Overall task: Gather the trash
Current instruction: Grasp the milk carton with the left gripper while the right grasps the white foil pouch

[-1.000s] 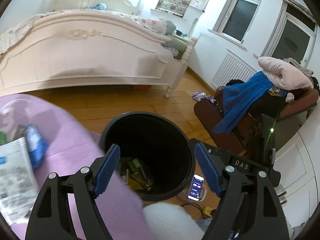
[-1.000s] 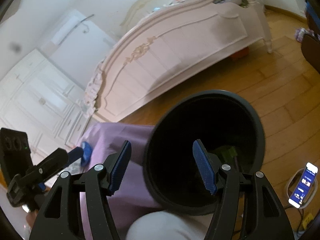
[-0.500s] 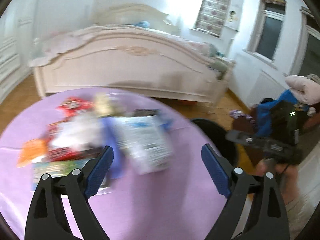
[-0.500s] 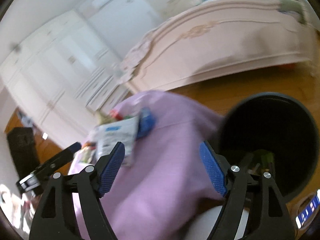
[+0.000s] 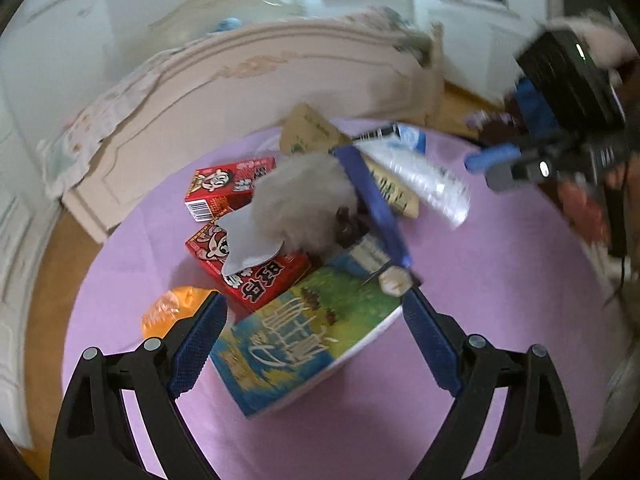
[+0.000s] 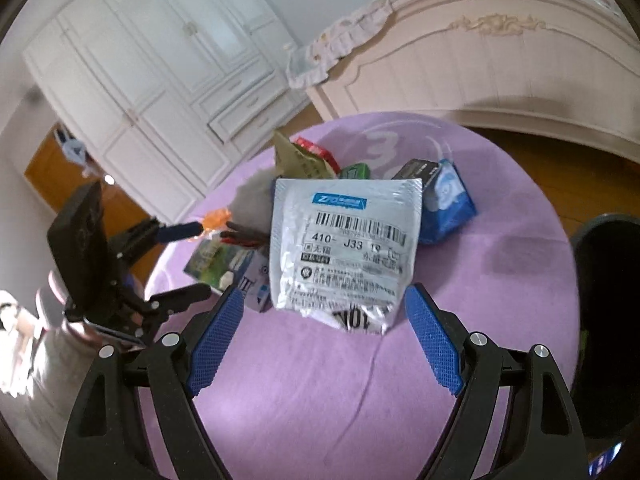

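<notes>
**Right wrist view: empty fingers lined up on the grey mailer bag**

Right wrist view first. Right gripper (image 6: 324, 334) spread wide and empty, blue pads either side of the near edge of the grey mailer bag (image 6: 344, 240), not yet touching it. Best done by dropping straight down, pinching the crumpled lower edge where the plastic bunches, then lifting slowly so nothing beneath gets dragged along. Thin, slippery film by the look of it; likely to sag and swing once up, so a firm pinch well inside the edge seems wise.

Flat-lying bag, silvery grey, blue label strip and barcode on top, resting on the pile in the middle of the round purple table (image 6: 500, 264). Just behind it a blue-and-white pouch (image 6: 450, 204), a tan paper wrapper (image 6: 298, 158) and a small green pack (image 6: 354, 171). Black bin (image 6: 608, 320) at the table's right edge, close enough for a short carry.

Left wrist view next. Left gripper (image 5: 314, 338) also wide and holding nothing, hovering over a blue-and-green carton (image 5: 296, 336) lying flat. Beyond it two red cartons (image 5: 256, 276), a grey fluffy lump (image 5: 300, 196) on top, an orange wrapper (image 5: 172, 312) to the left. Much of this view blurred, so finer contact hard to judge. Plenty of trash left on the table.
</notes>
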Available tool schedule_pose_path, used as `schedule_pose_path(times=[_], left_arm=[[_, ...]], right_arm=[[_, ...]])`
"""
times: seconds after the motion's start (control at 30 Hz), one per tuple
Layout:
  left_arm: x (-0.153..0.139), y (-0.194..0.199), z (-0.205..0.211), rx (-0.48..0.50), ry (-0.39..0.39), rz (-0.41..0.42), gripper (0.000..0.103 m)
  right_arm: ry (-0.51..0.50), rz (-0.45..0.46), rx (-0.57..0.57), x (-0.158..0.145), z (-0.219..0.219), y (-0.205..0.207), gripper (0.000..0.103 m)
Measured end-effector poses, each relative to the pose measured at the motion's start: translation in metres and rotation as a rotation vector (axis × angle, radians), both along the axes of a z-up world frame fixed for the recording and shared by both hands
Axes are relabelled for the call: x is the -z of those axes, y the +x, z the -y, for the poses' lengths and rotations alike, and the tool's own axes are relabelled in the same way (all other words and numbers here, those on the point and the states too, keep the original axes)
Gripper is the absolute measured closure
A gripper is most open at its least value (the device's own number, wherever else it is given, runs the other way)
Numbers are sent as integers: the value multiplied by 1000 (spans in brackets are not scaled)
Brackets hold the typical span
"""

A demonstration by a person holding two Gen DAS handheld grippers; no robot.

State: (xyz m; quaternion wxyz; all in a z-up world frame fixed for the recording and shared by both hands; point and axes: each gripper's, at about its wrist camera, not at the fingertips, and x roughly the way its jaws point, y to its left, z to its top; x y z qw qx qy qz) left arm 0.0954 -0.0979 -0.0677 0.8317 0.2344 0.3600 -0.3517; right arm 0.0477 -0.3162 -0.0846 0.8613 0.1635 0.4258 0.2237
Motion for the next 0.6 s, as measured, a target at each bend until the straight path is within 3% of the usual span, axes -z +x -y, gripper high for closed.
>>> schedule_pose_path(times=[0.17,0.3,0.4,0.47,0.5,0.57,0.6], left_arm=[[18,11,0,81,46,-61,14],[22,0,3,98,60,-27,16],[20,-7,4,80,24,-48,30],[20,-14,5,60,7,-76,40],[20,-16,6,50,-12,-101,42],[20,-22,10,50,-29,-141,53],[21,-26,13,48,-27,-158,53]], right_arm=[[-58,-31,-11,7,-12,19,18],[-76,-35,-21,12,-13,23,16],[-97,-46,-11,17,-18,26,16],[-95,-55,-4,21,-19,28,24],[-96,-69,-4,23,-18,29,38],[-97,-77,1,25,-16,27,43],[-90,-72,5,25,-14,24,43]])
